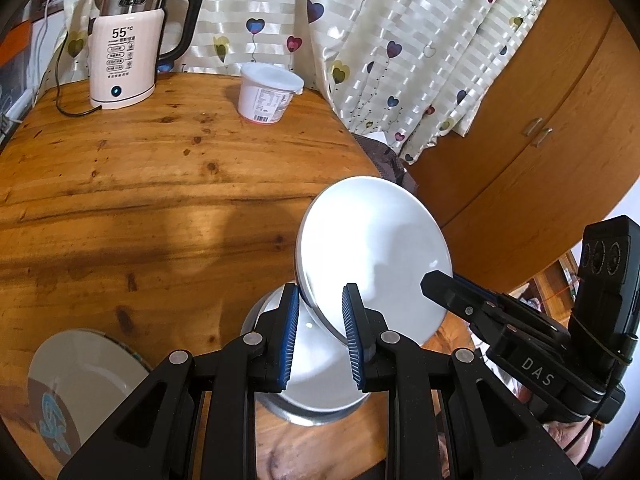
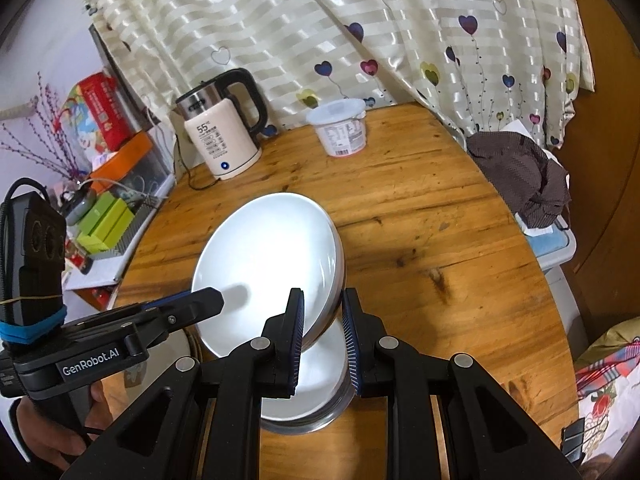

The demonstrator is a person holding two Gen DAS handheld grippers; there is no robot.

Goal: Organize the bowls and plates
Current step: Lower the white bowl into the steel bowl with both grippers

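At the far left of the left wrist view, a patterned plate (image 1: 76, 384) with a teal motif on a brown band lies flat on the wooden counter (image 1: 140, 200), near its front edge. Behind it, at the back left of the counter, stands an electric kettle (image 1: 128, 46) with a cream body, a black handle and "55°C" printed on its side. Further right at the back sits a white plastic tub (image 1: 268, 94) with a lid.

In the middle, the left gripper (image 1: 322, 332) is closed narrowly on the near rim of a white plate (image 1: 372, 248), its blue ribbed pads (image 1: 292, 340) pressing either face of the rim. The plate is tilted up on edge, clear of the counter. Directly beneath it a steel bowl (image 1: 316, 408) rests on the counter, white inside.

From the right, the right gripper (image 2: 322, 336) is also clamped narrowly on the same plate (image 2: 268, 264), at the opposite side of its rim; in the left wrist view its black finger (image 1: 448, 288) lies against the plate's right edge. In the right wrist view the bowl (image 2: 312, 408) again sits right under the raised plate.

Behind the counter hangs a striped curtain (image 1: 400, 40) with heart-shaped balloons, and to its right is a wooden cabinet (image 1: 552, 128). A dark brown cloth (image 2: 520, 176) lies heaped just past the counter's right edge.
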